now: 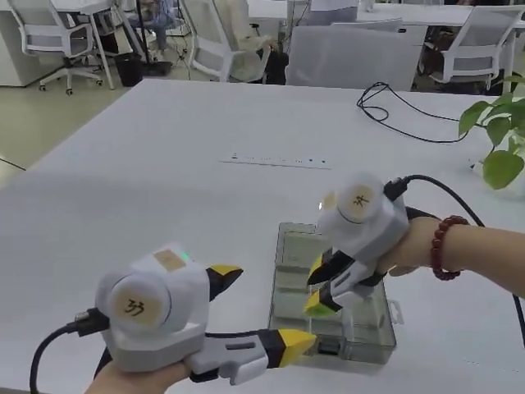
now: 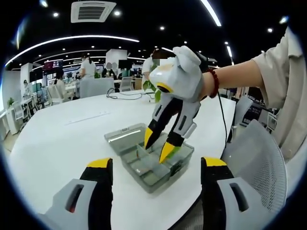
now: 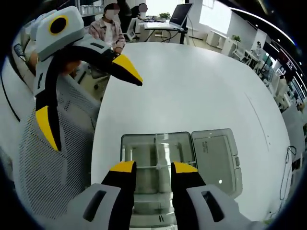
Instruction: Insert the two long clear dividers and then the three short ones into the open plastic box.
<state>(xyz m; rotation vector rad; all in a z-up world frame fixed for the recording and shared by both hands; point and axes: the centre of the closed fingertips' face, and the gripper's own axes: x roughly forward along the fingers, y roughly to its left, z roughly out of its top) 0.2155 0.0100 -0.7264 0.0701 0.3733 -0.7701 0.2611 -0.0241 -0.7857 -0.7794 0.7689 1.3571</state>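
Observation:
The clear plastic box lies on the white table with its lid open flat on the far side. My right gripper reaches down into the box, its jaws narrowed on a short clear divider that lies crosswise between the yellow tips. A long clear divider stands lengthwise in the box beyond them. My left gripper hovers open and empty just left of the box, near the table's front edge. From the left gripper view the right gripper dips into the box.
A black cable loops at the table's far right, beside a green plant. A thin pale strip lies mid-table. Office chairs stand beyond the far edge, and a grey mesh chair is near the front edge.

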